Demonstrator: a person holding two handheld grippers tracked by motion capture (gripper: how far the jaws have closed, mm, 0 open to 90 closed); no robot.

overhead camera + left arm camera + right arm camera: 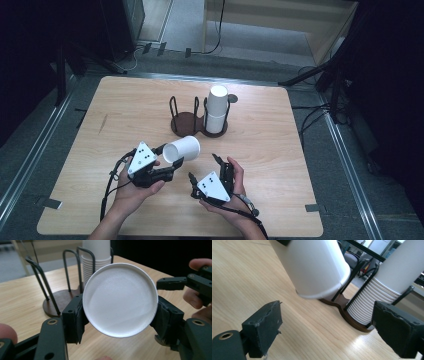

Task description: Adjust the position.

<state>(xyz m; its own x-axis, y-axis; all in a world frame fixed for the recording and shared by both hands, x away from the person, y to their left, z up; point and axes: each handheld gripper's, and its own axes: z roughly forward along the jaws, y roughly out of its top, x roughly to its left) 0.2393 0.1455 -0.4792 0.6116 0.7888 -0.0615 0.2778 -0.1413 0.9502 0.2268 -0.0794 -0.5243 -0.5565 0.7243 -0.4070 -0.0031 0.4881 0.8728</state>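
Observation:
A single white paper cup (182, 148) lies on its side above the table, its round bottom (120, 298) facing the left gripper's camera. My left gripper (169, 156) is shut on the cup's base, one pad (75, 317) pressed on each side. A stack of white cups (216, 109) stands in the right ring of a dark wire cup holder (182, 122); the left ring is empty. My right gripper (203, 167) is open, just right of the held cup, holding nothing. In the right gripper view the held cup (314, 267) hangs ahead of the open right gripper (332, 326), with the stack (384, 287) beyond.
The wooden table (125, 110) has bare surface to the left and right of the holder. The holder's upright wire hoops (42, 277) stand close behind the held cup. Dark stands and cables surround the table on the floor.

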